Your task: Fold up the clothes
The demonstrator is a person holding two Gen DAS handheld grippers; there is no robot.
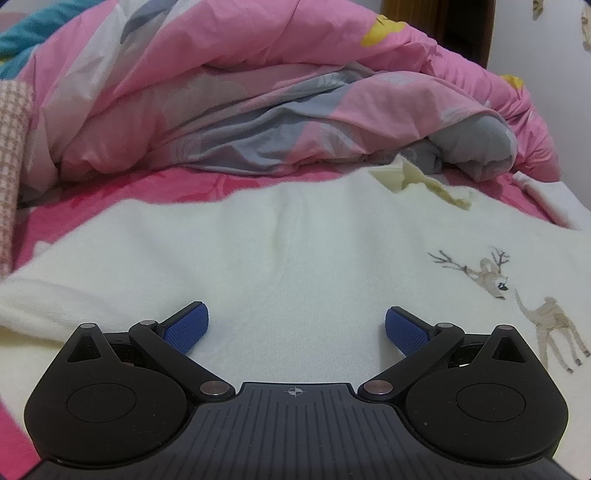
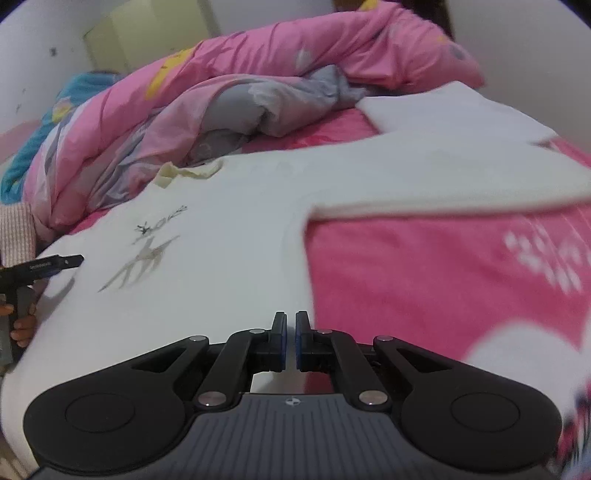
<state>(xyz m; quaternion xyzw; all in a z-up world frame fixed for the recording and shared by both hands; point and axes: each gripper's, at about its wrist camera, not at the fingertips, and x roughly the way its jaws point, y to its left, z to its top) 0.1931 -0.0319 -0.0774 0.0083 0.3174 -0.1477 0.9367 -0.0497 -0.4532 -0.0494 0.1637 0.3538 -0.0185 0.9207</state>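
At the far left of my right-hand view, my left claw (image 2: pixel 70 261) pokes in as a dark finger over the white sweater (image 2: pixel 229 236), with my fingers (image 2: pixel 23 326) wrapped on its handle below. From its own camera that left claw (image 1: pixel 296 325) stands wide apart, its 2 blue pads (image 1: pixel 188 325) spread and nothing between them; only cream knit lies under the gap.

The sweater is the thing I am folding. It lies spread flat on the bright pink bedsheet (image 2: pixel 424 280), chest up, with a small print of 2 deer (image 1: pixel 532 306) toward the right side of the left view. At the neckline a pale yellow tag or collar lining (image 1: pixel 417 181) shows, just against the heaped pink and grey quilt (image 1: pixel 258 92) that is bunched up along the far side of the bed. A pink checked cloth (image 1: pixel 13 155) sits at the left edge, and a strip of teal fabric (image 1: pixel 33 22) shows in the top left corner.

Moving right, my right claw (image 2: pixel 290 341) hangs above the sweater's side edge, where white knit meets pink sheet. Its jaws are nearly together, only a thin slit between the pads, and no cloth is caught in them. Beyond it, 1 sleeve (image 2: pixel 461 166) runs out to the right across the sheet, and farther back a white corner (image 2: pixel 443 107) lies flat near the quilt. The right view is blurred toward its edges.
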